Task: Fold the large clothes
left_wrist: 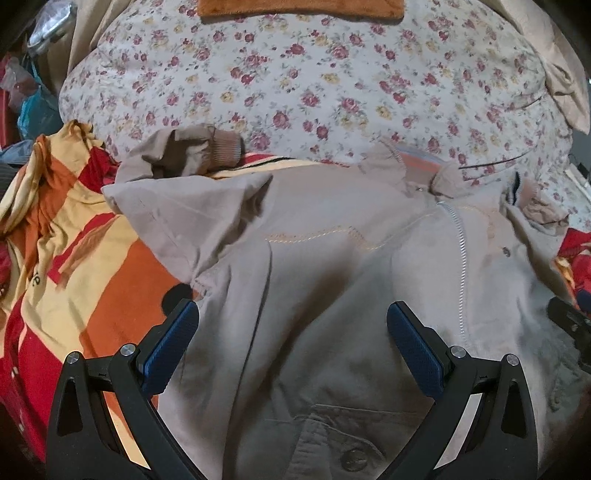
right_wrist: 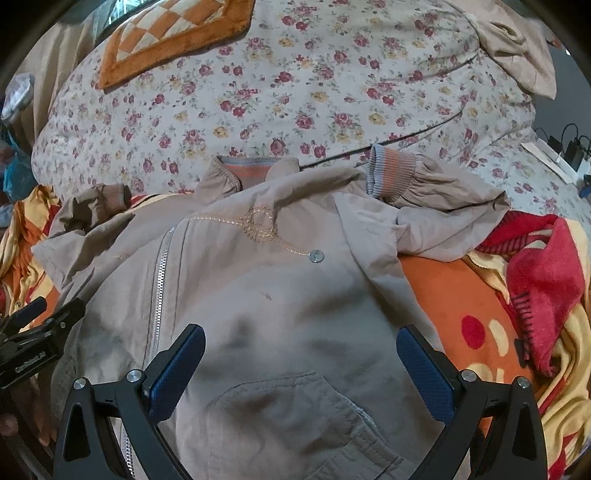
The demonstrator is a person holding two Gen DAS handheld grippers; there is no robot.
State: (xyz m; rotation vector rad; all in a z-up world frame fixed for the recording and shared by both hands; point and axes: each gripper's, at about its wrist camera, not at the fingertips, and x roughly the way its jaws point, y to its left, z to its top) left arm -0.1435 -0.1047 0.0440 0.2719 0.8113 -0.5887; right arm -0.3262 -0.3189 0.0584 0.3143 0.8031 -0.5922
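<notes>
The beige cotton zip-up jacket (left_wrist: pixel 332 266) is lying front side up on the orange, red and yellow blanket (left_wrist: pixel 92 280), below the floral quilt (right_wrist: pixel 258 103). Both sleeves seem to be lying folded inward already; the body is waiting to be folded, I think. The left gripper (left_wrist: pixel 291 325) and right gripper (right_wrist: pixel 301 349) are hovering wide apart, holding nothing.

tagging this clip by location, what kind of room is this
Most likely a bedroom: the beige jacket lies on a bed with a floral quilt, a striped blanket and an orange checked cushion.
</notes>
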